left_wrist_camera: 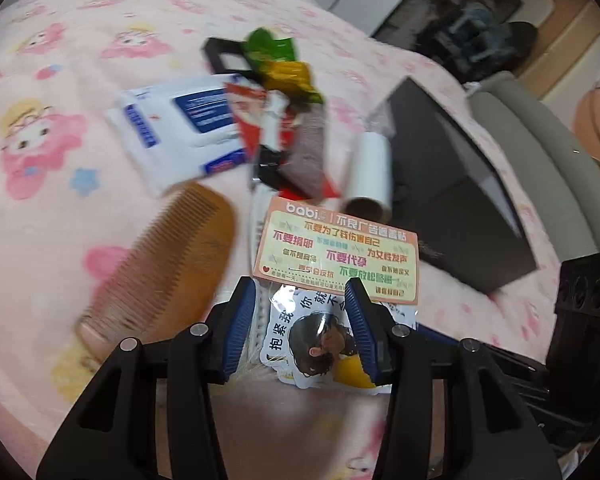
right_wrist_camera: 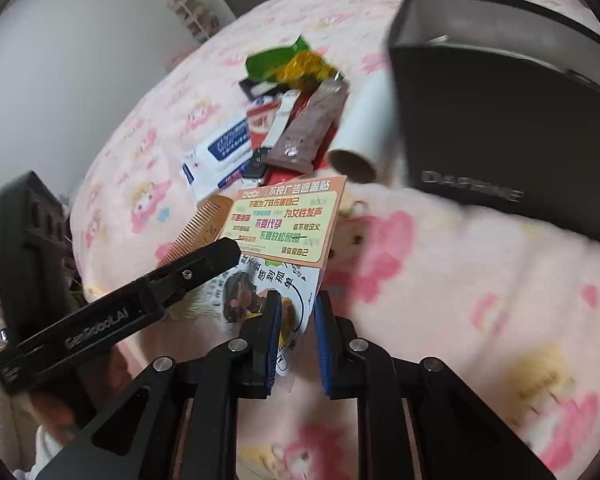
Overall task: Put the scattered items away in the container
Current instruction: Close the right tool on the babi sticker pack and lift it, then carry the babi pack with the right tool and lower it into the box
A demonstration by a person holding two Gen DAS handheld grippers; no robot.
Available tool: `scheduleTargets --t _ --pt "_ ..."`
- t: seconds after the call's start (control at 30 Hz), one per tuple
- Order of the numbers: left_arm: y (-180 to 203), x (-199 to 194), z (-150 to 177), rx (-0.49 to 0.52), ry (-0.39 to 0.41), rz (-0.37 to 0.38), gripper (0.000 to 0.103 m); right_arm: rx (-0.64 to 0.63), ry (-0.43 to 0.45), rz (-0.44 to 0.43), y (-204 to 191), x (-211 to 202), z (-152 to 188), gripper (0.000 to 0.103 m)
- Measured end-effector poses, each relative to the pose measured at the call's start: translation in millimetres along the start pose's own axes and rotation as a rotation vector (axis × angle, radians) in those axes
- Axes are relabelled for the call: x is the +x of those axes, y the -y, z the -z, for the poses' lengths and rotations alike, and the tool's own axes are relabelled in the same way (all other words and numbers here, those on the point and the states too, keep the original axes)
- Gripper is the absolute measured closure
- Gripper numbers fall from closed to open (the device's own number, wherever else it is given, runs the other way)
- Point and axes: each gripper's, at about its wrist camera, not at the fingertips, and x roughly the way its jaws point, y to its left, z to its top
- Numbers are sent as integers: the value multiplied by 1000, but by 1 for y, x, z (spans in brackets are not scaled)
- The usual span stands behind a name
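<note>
the sticker pack lies on the blanket and serves as landmark. left of it lies the comb. behind it sits a heap: the wipes packet at the left, sachets piled in the middle, the paper roll at the right. right of it, well behind, stands the box.

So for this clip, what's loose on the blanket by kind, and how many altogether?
Combs: 1, wooden comb
Sticker packs: 1, sticker pack
Paper rolls: 1, white roll
Wipes packs: 1, white-and-blue pack
Brown sachets: 1, brown sachet
Green-yellow wrappers: 1, wrapper
Total: 6 clearly countable; the red, white and black pieces underneath overlap too much to count.
</note>
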Motion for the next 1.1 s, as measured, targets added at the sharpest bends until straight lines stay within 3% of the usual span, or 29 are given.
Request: scheduleTargets --t 0.1,0.2,0.3,0.47,0.57,0.77,0.83,0.97,1.1 --pt "11 5 2 25 -4 -36 57 26 -2 13 12 -7 4 89" --pt "14 19 5 65 -29 -143 57 51 -18 37 21 -4 7 89" --pt "12 27 6 67 -48 -172 57 73 -39 41 25 4 9 89" --pt "4 37 5 51 -107 -126 57 72 -85 49 26 26 9 82" --pt "3 33 6 37 -132 -28 63 87 -78 33 24 33 10 81" --pt "9 33 8 51 -119 -65 64 94 -38 34 28 18 8 81" --pt "11 33 9 57 -115 -79 74 96 -58 25 31 23 10 81" --pt "24 23 11 93 -89 -108 80 81 -49 16 28 18 11 82" --pt "39 -3 12 89 -63 -49 80 65 38 15 23 -15 3 86"
